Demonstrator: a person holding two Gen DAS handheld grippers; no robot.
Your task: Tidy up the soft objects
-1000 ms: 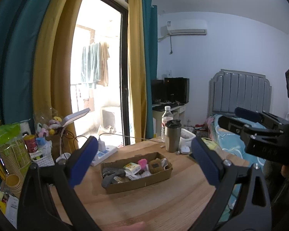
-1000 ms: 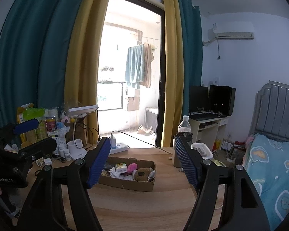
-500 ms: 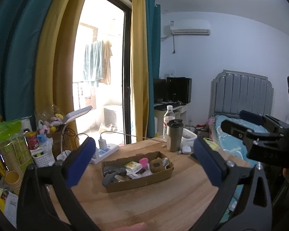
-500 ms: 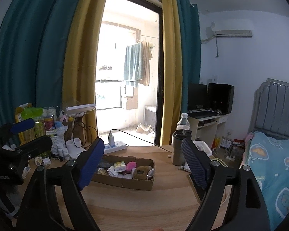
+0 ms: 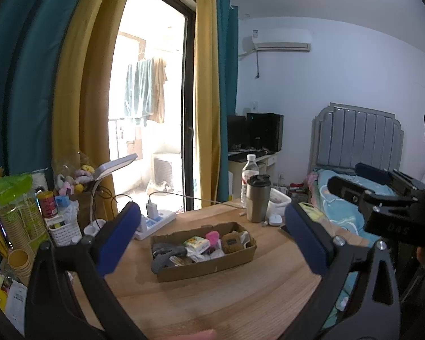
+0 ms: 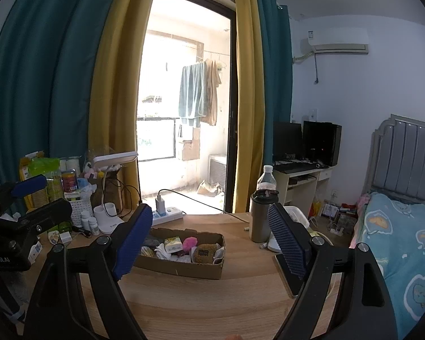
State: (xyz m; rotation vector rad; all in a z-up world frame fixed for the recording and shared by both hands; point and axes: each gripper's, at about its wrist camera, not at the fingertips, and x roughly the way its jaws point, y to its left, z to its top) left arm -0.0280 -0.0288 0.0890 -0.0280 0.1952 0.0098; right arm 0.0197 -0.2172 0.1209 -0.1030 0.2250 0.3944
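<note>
A shallow cardboard box (image 5: 209, 267) (image 6: 184, 267) lies in the middle of the round wooden table (image 5: 212, 306). It holds soft things: grey socks (image 5: 165, 255), a tissue pack (image 5: 197, 244) (image 6: 173, 243), a pink puff (image 5: 213, 237) (image 6: 189, 243), a brown pouch (image 5: 231, 242) (image 6: 204, 253). My left gripper (image 5: 212, 226) is open and empty, held above the table short of the box. My right gripper (image 6: 211, 226) is open and empty, also short of the box. Each gripper shows at the edge of the other's view.
A steel tumbler (image 5: 257, 198) (image 6: 260, 216) and a water bottle (image 5: 250, 175) stand behind the box. A power strip (image 5: 155, 222), a desk lamp (image 5: 114, 167), jars and paper cups (image 5: 19, 226) crowd the table's left. A bed (image 6: 399, 243) lies to the right.
The right gripper's jaws have opened wider and it has moved slightly closer to the box. The left gripper has shifted only a little.
</note>
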